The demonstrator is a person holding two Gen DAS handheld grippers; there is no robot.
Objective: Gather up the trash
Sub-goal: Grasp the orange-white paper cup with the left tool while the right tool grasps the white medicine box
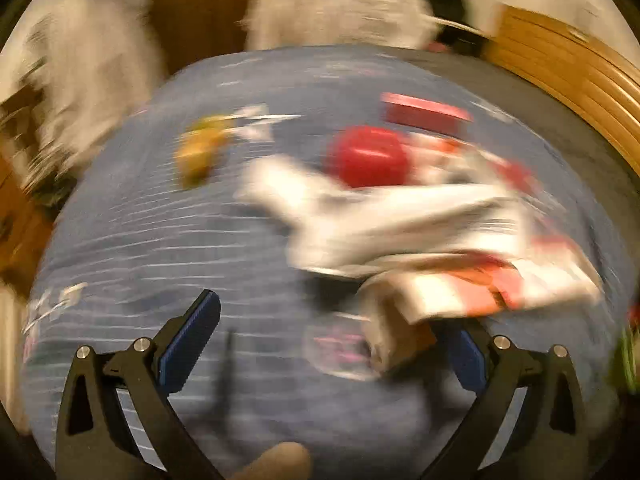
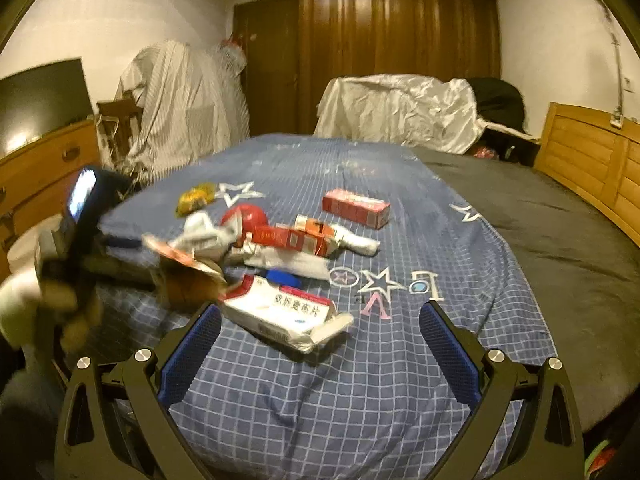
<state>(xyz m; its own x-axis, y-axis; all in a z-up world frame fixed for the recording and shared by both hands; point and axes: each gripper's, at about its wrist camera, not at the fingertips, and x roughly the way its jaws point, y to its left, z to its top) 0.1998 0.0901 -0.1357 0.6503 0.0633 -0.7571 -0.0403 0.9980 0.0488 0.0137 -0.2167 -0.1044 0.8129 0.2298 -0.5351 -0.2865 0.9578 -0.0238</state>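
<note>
Trash lies piled on a blue checked bed cover (image 2: 360,392): a torn white medicine box (image 2: 280,314), a red and white carton (image 2: 304,240), a red box (image 2: 356,206), a red round thing (image 2: 244,216), crumpled white paper (image 2: 204,236), a yellow wrapper (image 2: 196,198) and a brown cardboard piece (image 2: 188,286). My right gripper (image 2: 320,340) is open, and the medicine box sits just ahead between its fingers. The left wrist view is heavily blurred. My left gripper (image 1: 328,344) is open, with a brown cardboard piece (image 1: 400,340) near its right finger, below white paper (image 1: 380,216) and the red round thing (image 1: 368,156).
The left tool's black housing (image 2: 86,216) and a hand show at the left of the right wrist view. Sheet-covered furniture (image 2: 400,108) and a wooden wardrobe (image 2: 396,40) stand behind the bed. A dresser (image 2: 44,160) flanks the left, a wooden headboard (image 2: 592,168) the right. A dark blanket (image 2: 540,220) covers the bed's right side.
</note>
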